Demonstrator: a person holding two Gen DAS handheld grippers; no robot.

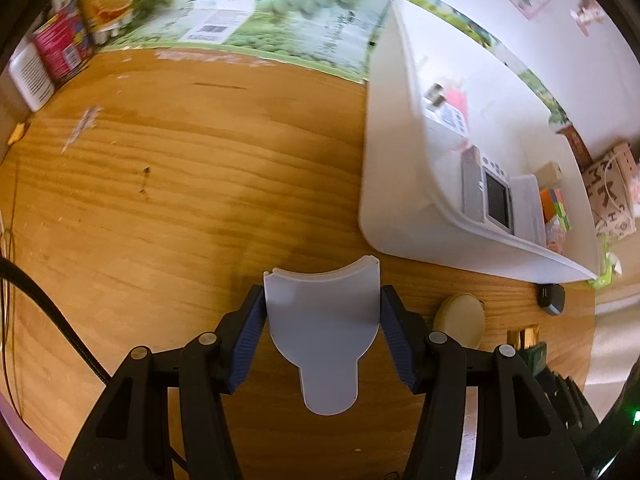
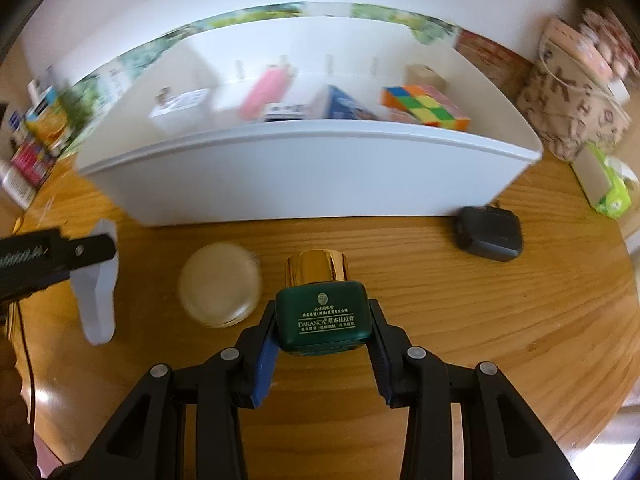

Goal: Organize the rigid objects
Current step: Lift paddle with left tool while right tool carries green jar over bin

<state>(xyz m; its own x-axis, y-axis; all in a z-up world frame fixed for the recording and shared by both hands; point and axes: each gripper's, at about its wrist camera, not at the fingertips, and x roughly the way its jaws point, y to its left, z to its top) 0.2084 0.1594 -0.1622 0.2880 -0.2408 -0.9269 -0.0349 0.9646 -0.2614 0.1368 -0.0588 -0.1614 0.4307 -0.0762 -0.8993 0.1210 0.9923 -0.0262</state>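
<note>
My left gripper (image 1: 322, 304) is shut on a pale grey scoop-shaped plastic piece (image 1: 324, 328) above the wooden table; the piece also shows in the right wrist view (image 2: 98, 292). My right gripper (image 2: 322, 320) is shut on a dark green bottle (image 2: 322, 320) with a gold cap (image 2: 316, 266). A white bin (image 2: 304, 176) stands just beyond, holding a colour cube (image 2: 424, 106), a pink item (image 2: 266, 94), a blue box (image 2: 344, 106) and small devices. The bin (image 1: 396, 184) sits to the right in the left wrist view.
A round cream lid or jar (image 2: 220, 284) lies between the grippers. A black charger (image 2: 488, 234) sits right of the bottle. A patterned bag (image 2: 576, 108) and green item (image 2: 612, 196) stand at right. Colourful boxes (image 1: 80, 20) line the far left.
</note>
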